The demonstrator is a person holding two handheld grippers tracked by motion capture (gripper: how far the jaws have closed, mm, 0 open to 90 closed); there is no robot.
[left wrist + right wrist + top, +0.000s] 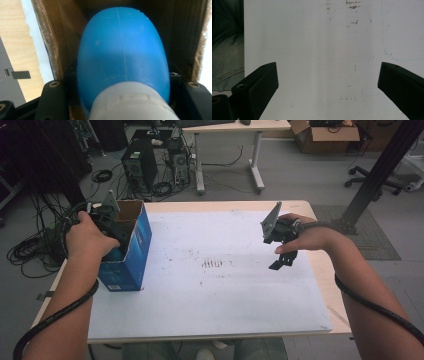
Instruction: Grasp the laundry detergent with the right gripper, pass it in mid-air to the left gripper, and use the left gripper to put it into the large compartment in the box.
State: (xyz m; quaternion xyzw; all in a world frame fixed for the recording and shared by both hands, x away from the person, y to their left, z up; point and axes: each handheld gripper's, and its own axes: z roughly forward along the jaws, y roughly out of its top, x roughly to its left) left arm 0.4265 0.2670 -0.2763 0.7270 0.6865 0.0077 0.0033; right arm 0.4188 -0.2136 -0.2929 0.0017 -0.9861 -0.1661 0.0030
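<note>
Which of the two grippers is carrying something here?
The left gripper, lowered into the blue box, is shut on a blue bottle. The right gripper hangs open above the white sheet.

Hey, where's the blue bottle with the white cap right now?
The blue bottle is gripped in the left gripper, lowered inside the open blue cardboard box at the table's left edge in the high view.

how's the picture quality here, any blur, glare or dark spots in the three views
High view: dim and soft, with the corners darker; the blue box is still easy to read. Left gripper view: the blue bottle sits very close and looks soft, the inside of the box around it is shadowed, and a bright strip washes out at the right edge. Right gripper view: the white sheet is evenly lit, without harsh glare.
</note>
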